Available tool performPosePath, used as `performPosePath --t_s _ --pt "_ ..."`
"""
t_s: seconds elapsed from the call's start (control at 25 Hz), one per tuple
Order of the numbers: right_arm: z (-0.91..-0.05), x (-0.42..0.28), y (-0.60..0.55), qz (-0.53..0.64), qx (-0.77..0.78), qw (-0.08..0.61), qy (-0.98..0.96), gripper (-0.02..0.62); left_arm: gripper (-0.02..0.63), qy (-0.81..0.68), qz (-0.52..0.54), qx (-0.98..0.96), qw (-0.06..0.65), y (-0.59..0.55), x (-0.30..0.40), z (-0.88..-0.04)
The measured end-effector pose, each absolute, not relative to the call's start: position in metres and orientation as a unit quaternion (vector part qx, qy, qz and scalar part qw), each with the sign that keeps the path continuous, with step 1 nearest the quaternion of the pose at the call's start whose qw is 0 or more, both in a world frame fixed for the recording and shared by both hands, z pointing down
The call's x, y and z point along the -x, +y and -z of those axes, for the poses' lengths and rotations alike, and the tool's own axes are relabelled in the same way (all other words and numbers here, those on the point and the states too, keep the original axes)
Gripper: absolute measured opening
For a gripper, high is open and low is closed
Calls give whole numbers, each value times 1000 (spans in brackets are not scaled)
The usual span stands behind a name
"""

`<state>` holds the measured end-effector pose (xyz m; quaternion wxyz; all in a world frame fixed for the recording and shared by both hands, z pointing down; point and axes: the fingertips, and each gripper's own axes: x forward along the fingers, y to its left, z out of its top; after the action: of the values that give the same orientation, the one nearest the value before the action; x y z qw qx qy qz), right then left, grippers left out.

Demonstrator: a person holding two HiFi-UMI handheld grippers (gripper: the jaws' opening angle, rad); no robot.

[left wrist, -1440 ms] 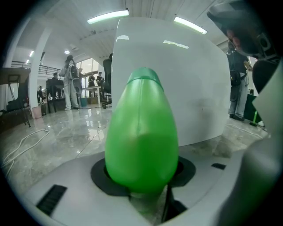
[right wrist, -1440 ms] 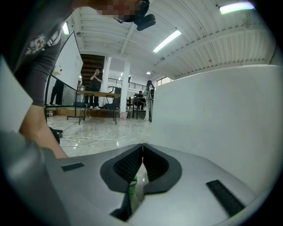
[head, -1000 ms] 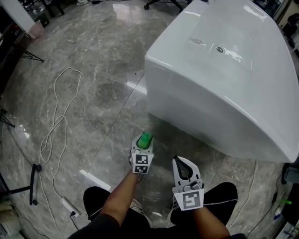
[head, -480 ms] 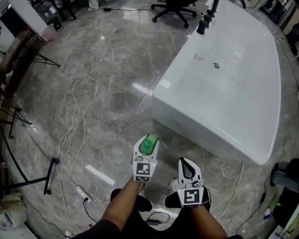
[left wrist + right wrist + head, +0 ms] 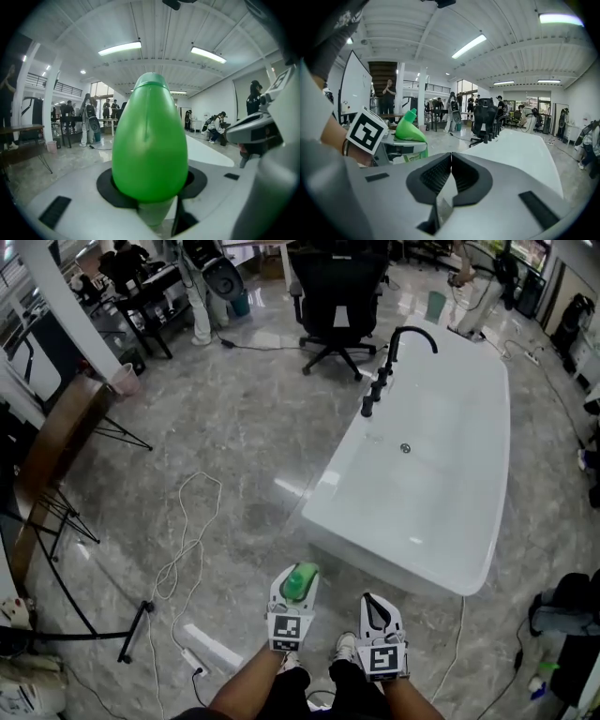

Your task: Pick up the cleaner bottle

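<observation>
The green cleaner bottle (image 5: 300,581) sits upright between the jaws of my left gripper (image 5: 292,593), high above the floor at the bottom centre of the head view. Its rounded green top (image 5: 150,140) fills the left gripper view, and both jaws press on its neck. From the right gripper view the bottle (image 5: 409,130) shows at the left, held next to a marker cube (image 5: 367,131). My right gripper (image 5: 375,615) hangs just right of the left one; its black pads (image 5: 466,177) meet with nothing between them.
A long white bathtub (image 5: 422,474) with a black tap (image 5: 389,362) stands ahead on the grey marble floor. A black office chair (image 5: 337,296) is beyond it. White cables (image 5: 183,540) and a power strip (image 5: 194,664) lie at the left, near a tripod leg (image 5: 70,634).
Both grippers have risen a long way from the floor, the left one carrying the bottle. The view has widened from the tub's near end to the whole tub and room.
</observation>
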<state>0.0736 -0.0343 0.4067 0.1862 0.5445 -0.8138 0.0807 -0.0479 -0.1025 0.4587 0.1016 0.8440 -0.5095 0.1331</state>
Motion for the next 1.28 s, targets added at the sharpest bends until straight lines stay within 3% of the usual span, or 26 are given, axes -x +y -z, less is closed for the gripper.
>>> performPosePath --t_s 0.32,0.88,1.28 --pt "-325 -124 -8 -80 -558 145 -813 18 183 -503 -107 -846 140 -55 4 -349" --pt "-268 -194 -34 -46 -654 95 -749 18 183 -441 -94 -884 124 -72 -56 -290" --pt "-233 -185 -45 -7 -720 72 -690 18 183 -369 -87 -917 123 -107 -46 -261"
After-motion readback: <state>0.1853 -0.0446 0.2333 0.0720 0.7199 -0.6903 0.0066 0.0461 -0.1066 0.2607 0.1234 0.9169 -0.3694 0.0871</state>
